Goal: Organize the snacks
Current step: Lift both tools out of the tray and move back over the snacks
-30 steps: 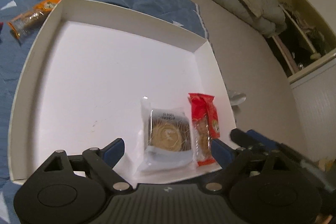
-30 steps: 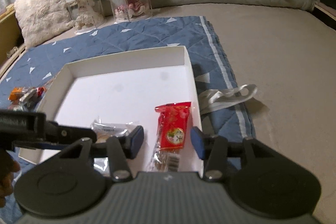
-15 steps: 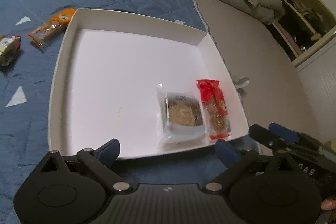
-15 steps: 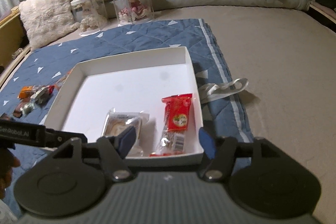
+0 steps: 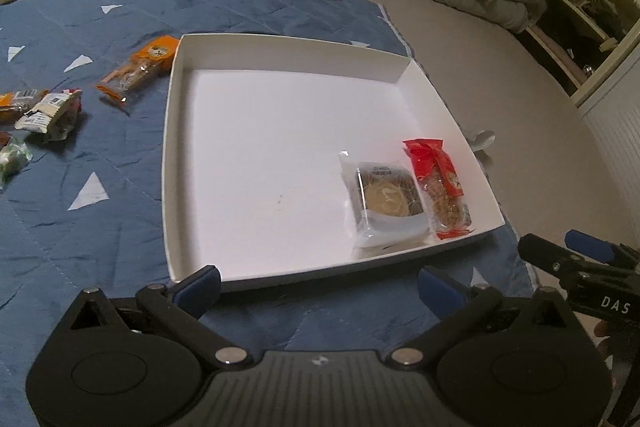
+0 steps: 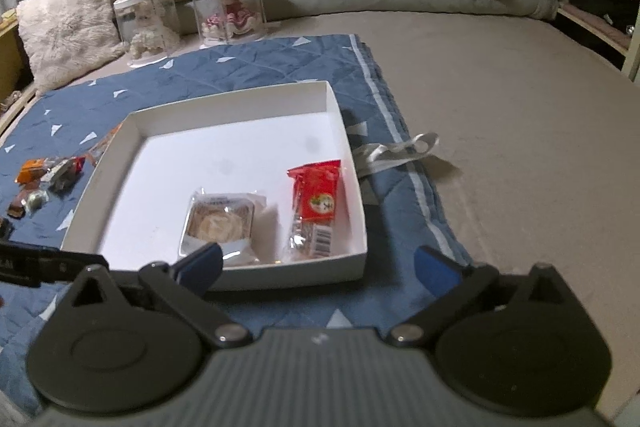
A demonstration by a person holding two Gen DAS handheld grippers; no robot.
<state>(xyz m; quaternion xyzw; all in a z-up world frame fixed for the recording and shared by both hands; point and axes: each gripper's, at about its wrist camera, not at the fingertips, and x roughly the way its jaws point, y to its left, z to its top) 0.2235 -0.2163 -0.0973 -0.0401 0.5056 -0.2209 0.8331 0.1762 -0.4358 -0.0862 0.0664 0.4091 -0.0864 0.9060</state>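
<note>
A white shallow box (image 5: 280, 55) (image 6: 224, 103) lies on a blue quilt. In its near right corner lie a clear-wrapped round cake (image 5: 386, 197) (image 6: 220, 223) and a red snack packet (image 5: 438, 183) (image 6: 316, 203), side by side. An orange packet (image 5: 140, 69) lies just left of the box, and several more snacks (image 5: 44, 111) (image 6: 48, 179) lie farther left on the quilt. My left gripper (image 5: 320, 287) is open and empty, above the quilt before the box's near edge. My right gripper (image 6: 318, 267) is open and empty, also before the near edge.
The blue quilt (image 5: 80, 227) (image 6: 248, 67) covers part of a beige bed surface (image 6: 500, 87). Two clear display cases with dolls (image 6: 228, 7) stand at the back beside pillows. A white strap (image 6: 396, 151) lies right of the box. A shelf (image 5: 580, 15) is at the right.
Both grippers have pulled back and up from the box, open and empty. The two snacks stay in the box. More loose snacks on the left have come into view.
</note>
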